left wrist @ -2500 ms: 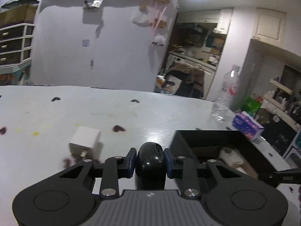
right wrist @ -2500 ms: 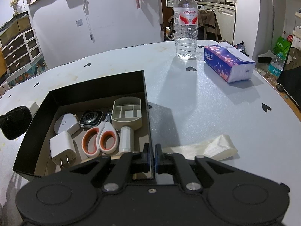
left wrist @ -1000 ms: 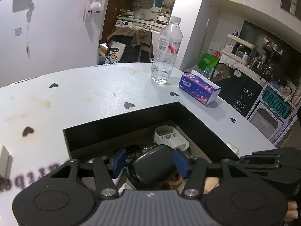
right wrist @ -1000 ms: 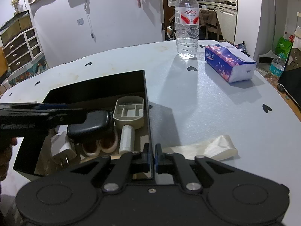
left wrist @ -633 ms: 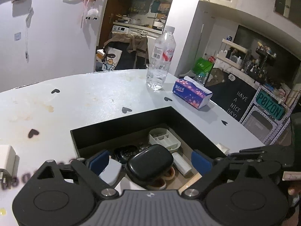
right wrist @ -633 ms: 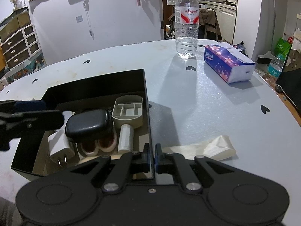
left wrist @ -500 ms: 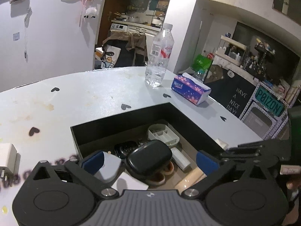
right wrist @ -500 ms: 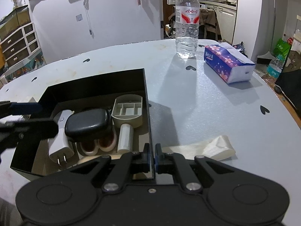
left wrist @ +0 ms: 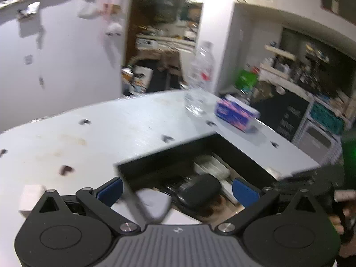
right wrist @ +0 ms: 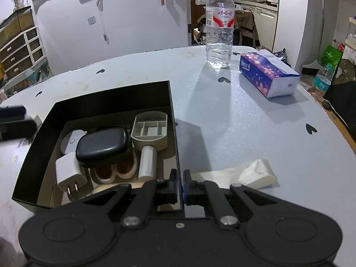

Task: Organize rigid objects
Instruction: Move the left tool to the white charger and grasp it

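Case [right wrist: 103, 146], black and rounded, lay inside the black box [right wrist: 111, 102], resting on top of the orange-handled scissors [right wrist: 115, 169] with only their two loops showing beneath it. I saw a white charger plug [right wrist: 70, 173] just left of the case, prongs pointing toward my right camera, and a small white rounded device [right wrist: 70, 141] behind that plug. Right of the case stood a beige divided tray [right wrist: 150, 131] with a white cylinder [right wrist: 148, 163] in front of it, both against the box's right wall.

My left gripper [left wrist: 176, 190] was spread wide, blue pads far apart, holding nothing; it hovered over the box's near-left corner, tilted down toward the case [left wrist: 199, 192]. That view was blurred, so I could not make out finer detail. A second white plug [left wrist: 30, 197] sat on the table [left wrist: 133, 129] outside the box, to its left.

My right gripper [right wrist: 180, 185] was closed on the box's right wall at the near corner, pads pinching the thin black edge, held low and level.

Beyond the box, on the table's right side, I saw a water bottle [right wrist: 219, 26], a tissue pack [right wrist: 268, 76], and a crumpled cream plastic bag [right wrist: 244, 174] near my right gripper.
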Demonstrator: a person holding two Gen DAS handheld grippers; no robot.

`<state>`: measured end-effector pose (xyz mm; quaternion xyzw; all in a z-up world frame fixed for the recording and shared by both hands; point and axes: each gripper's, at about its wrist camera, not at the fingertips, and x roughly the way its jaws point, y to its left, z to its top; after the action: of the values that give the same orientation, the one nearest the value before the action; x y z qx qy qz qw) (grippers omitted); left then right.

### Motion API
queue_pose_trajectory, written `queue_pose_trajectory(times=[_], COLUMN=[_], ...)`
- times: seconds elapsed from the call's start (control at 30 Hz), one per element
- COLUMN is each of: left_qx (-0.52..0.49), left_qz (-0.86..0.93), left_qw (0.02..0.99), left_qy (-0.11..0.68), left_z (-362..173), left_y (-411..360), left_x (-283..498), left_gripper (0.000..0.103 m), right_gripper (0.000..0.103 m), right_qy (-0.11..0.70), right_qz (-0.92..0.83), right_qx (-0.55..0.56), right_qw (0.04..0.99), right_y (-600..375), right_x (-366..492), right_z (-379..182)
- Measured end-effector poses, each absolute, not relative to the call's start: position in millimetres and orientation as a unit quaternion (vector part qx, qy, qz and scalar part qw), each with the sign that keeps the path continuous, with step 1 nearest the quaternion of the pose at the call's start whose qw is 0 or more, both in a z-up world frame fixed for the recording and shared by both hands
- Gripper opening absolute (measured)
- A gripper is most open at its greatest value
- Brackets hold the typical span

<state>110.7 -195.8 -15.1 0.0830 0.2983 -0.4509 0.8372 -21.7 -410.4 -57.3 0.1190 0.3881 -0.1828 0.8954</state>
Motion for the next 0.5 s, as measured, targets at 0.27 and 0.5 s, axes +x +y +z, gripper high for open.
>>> queue_pose_trajectory(times=[0.27,0.5], left_qx=[0.063,0.050], left_qz=[-0.358,-0.266], left_qw=[0.887,0.914], left_qy=[0.285,0.303], left_z=[-3,-13], left_y=[-161,-127], left_x=[155,206], left_gripper=[0.103,0.103], right_gripper=[0.005,0.006], right_qy=[0.390,0.391], right_qz=[-0.188,-0.189], right_qx=[0.119,0.119], right_qw=[0.893,0.893], right_y=[-409,-409], right_x=[-21,-21], right_z=[-57,-57])
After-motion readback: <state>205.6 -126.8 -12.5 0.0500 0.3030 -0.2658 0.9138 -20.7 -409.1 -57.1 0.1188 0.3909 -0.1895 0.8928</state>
